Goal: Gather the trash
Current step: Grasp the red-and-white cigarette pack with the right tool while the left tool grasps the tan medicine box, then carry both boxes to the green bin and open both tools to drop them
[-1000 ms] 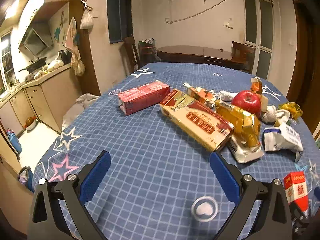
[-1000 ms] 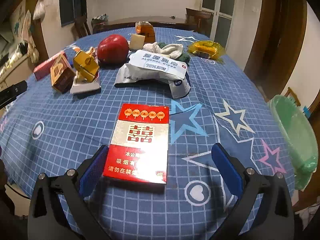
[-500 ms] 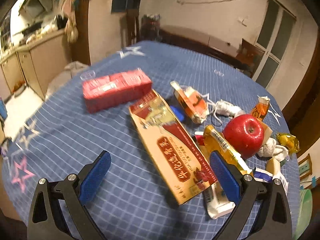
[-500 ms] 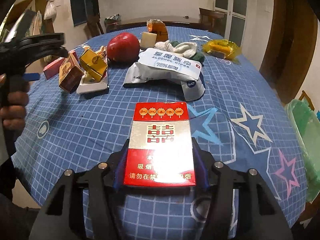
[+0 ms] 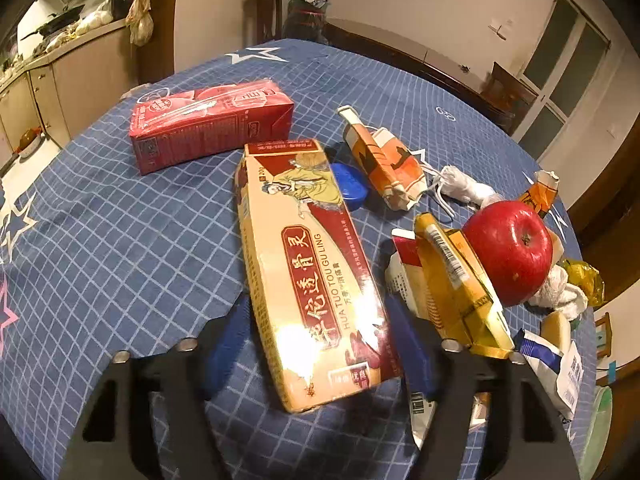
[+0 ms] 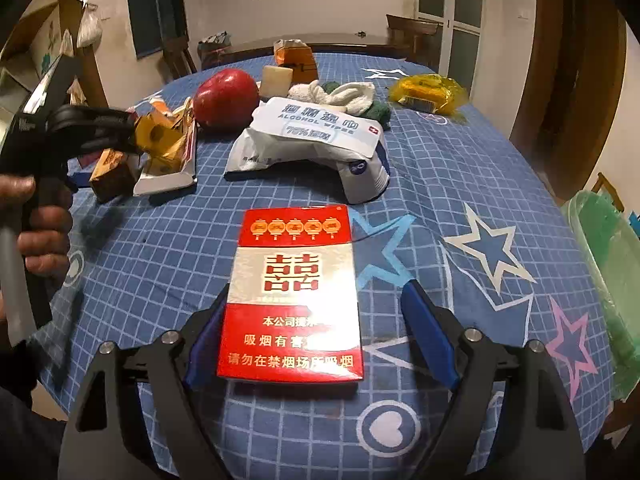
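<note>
My left gripper [image 5: 316,344] is shut on the near end of a long red and cream medicine box [image 5: 308,264] that lies on the blue tablecloth. My right gripper [image 6: 320,332] holds a red and white cigarette pack [image 6: 294,296]; the left finger touches it, and a small gap shows at the right finger. The left gripper also shows at the left of the right wrist view [image 6: 80,128]. A green-lined trash bin [image 6: 600,264] stands beside the table's right edge.
On the table lie a red carton [image 5: 208,128], an orange carton [image 5: 384,160], a blue lid [image 5: 350,184], a yellow box [image 5: 456,280], a red apple [image 5: 510,252], a white wipes pack [image 6: 316,136], a white cloth [image 6: 340,94] and a yellow wrapper [image 6: 426,90].
My left gripper moved forward over the table and closed on the long medicine box. My right gripper closed on the cigarette pack, then its right finger eased off slightly.
</note>
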Demonstrator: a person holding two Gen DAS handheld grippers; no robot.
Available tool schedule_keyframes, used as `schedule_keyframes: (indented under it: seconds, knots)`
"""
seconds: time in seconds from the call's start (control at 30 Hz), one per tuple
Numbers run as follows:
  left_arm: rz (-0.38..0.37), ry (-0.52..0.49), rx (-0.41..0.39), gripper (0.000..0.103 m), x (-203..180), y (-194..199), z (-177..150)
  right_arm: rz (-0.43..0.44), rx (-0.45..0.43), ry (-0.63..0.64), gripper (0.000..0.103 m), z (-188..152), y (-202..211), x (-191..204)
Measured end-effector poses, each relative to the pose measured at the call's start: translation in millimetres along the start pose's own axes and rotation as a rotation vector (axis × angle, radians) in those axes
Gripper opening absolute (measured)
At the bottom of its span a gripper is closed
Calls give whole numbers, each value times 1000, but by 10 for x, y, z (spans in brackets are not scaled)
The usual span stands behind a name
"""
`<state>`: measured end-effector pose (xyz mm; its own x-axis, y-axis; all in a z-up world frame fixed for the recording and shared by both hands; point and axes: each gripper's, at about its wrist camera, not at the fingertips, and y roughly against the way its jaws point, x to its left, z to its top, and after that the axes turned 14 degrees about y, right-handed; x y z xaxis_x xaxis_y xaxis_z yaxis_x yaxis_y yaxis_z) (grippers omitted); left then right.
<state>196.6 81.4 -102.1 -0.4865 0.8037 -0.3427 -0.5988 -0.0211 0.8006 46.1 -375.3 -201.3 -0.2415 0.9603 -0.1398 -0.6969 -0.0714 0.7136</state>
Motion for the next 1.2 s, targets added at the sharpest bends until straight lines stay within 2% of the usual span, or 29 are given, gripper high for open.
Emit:
schedule_keyframes:
  seconds: [0.03,0.07,0.37,0.63,0.87,0.9,0.93,1.03,1.2]
  knots:
    - [-4,-1,-2,68,7,-5,-3,-4,-4,-1,64,4,7,-8]
    - [-8,-1,-1,68,15,0,-7,-2,-8,-3,54,5,13,-12]
    - [-5,-14,-15,66,244,279,-132,23,-44,16,54,7,94,37]
    - [30,-60,-130,65,515,783,-244,23,-119,70,54,36,262,152]
    - [-8,-113,-243,60,550,1248,-336,14,-166,96,54,78,401,198]
    - [-10,-120,-253,58,537,1268,-337,14,-169,96,54,79,419,203]
    - [-9,-125,-261,29,530,1275,-339,14,-173,96,54,80,432,206]
    - [-56,-97,-178,25,586,1196,-313,12,-180,96,54,80,466,210]
    - [-20,-142,-155,25,600,1042,-343,12,-184,98,54,87,479,217]
